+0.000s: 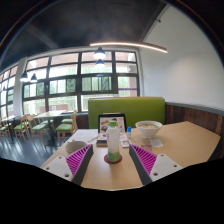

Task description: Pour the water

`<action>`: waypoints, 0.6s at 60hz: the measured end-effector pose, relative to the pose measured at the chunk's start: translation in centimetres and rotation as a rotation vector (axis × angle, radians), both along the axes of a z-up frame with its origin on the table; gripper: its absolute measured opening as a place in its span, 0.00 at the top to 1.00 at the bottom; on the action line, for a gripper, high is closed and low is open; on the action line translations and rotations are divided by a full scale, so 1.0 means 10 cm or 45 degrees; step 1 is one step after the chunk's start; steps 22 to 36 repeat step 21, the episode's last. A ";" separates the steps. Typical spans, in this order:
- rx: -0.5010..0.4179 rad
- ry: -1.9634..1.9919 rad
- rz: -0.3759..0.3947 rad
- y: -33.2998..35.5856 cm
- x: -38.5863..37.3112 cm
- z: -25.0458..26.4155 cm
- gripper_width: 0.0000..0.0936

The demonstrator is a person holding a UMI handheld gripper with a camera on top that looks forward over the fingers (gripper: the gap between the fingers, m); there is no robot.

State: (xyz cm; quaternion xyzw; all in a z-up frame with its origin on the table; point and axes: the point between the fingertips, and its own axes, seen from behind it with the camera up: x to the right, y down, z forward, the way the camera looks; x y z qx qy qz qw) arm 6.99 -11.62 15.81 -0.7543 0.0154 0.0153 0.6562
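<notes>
Indoors, café-like room: the hand-held gripper (112, 160) hangs low over a light wooden table (185, 140), its two fingers spread apart, magenta pads (81, 158) facing inward with a clear gap between them. Standing in that gap, toward the far end of the fingers, is a clear plastic bottle (113, 143) with a green band near its base; it rests upright on the table, and space shows at both sides, so neither pad presses on it. Whether it holds water cannot be told. Beyond the right finger, a white bowl (148, 128) sits on the table, well apart from the bottle. Beyond the left finger, a pale dish or cup (75, 146) lies near the table edge; its exact form is too small to make out. Behind the bottle stands a small upright sign or card (110, 123). Farther back runs a green bench back (128, 107) against the wall, with large gridded windows (85, 80) above it. A long curved ceiling light (130, 46) glows overhead, and a hanging lamp (99, 56) shows before the windows. More tables and chairs (30, 127) stand off to the left.
</notes>
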 end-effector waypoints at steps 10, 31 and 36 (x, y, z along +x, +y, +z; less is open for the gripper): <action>0.015 0.049 0.012 -0.59 0.01 -0.06 0.12; 0.030 0.021 0.011 -0.78 -0.01 -0.10 0.12; 0.030 0.021 0.011 -0.78 -0.01 -0.10 0.12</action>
